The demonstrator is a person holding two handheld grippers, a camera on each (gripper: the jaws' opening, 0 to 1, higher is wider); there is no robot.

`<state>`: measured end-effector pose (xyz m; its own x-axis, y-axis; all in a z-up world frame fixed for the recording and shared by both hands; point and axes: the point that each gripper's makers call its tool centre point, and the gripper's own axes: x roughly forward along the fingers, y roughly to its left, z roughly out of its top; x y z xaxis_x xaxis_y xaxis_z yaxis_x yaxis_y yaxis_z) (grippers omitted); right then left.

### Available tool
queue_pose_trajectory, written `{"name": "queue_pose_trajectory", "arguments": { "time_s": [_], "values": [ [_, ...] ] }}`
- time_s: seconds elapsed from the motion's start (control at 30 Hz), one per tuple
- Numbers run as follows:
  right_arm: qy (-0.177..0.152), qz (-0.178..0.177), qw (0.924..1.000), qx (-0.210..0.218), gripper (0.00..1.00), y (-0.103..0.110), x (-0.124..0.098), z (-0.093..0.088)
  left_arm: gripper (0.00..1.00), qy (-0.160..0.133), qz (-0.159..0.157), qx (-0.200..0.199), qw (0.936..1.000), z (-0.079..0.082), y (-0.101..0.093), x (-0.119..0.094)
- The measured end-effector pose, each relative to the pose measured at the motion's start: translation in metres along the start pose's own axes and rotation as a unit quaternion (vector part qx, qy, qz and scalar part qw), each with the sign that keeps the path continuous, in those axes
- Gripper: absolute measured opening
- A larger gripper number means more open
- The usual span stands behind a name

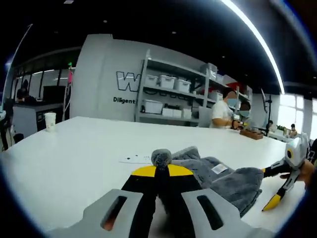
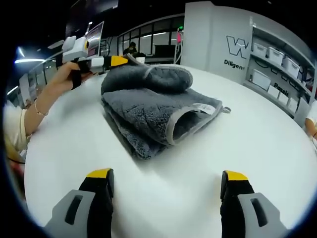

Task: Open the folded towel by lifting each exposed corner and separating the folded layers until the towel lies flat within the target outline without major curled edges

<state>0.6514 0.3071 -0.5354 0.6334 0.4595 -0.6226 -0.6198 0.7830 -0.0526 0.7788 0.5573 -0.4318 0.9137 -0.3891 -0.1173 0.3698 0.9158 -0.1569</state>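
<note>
Left claw (image 1: 157, 171) pinching grey towel (image 2: 153, 106) | right claw (image 2: 167, 179) wide apart, empty | wall lettering (image 1: 125, 99) "Diligent"

White table (image 2: 257, 148) with grey towel (image 2: 153, 111)

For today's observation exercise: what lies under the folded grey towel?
The grey towel rests directly on the white table, its folded layers stacked. Whatever sits between those layers or beneath them is covered. The left tool pinches its far corner.
</note>
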Motion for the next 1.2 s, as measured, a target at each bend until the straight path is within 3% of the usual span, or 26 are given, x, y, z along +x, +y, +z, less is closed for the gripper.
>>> {"name": "queue_pose_trajectory", "arguments": {
  "time_s": [0.2,0.4,0.7,0.93,1.2],
  "values": [
    [-0.004,0.001,1.0,0.0,0.9,0.001,-0.002,0.002,0.05,0.006,0.049,-0.006,0.9988,-0.013,0.036,-0.019],
    [-0.009,0.002,1.0,0.001,0.9,0.002,-0.004,0.004,0.05,0.014,0.074,-0.001,0.9972,-0.023,0.057,-0.034],
    [-0.005,0.0,1.0,-0.001,0.9,0.001,-0.002,0.002,0.06,0.06,0.1,0.018,0.993,-0.056,0.076,-0.05],
    [-0.005,0.0,1.0,0.0,0.9,0.001,-0.001,0.001,0.06,0.071,0.112,0.045,0.9901,-0.061,0.083,-0.058],
    [-0.006,-0.001,1.0,0.0,0.9,0.002,-0.001,0.002,0.06,0.088,0.119,0.034,0.9884,-0.073,0.092,-0.067]
  ]
}}
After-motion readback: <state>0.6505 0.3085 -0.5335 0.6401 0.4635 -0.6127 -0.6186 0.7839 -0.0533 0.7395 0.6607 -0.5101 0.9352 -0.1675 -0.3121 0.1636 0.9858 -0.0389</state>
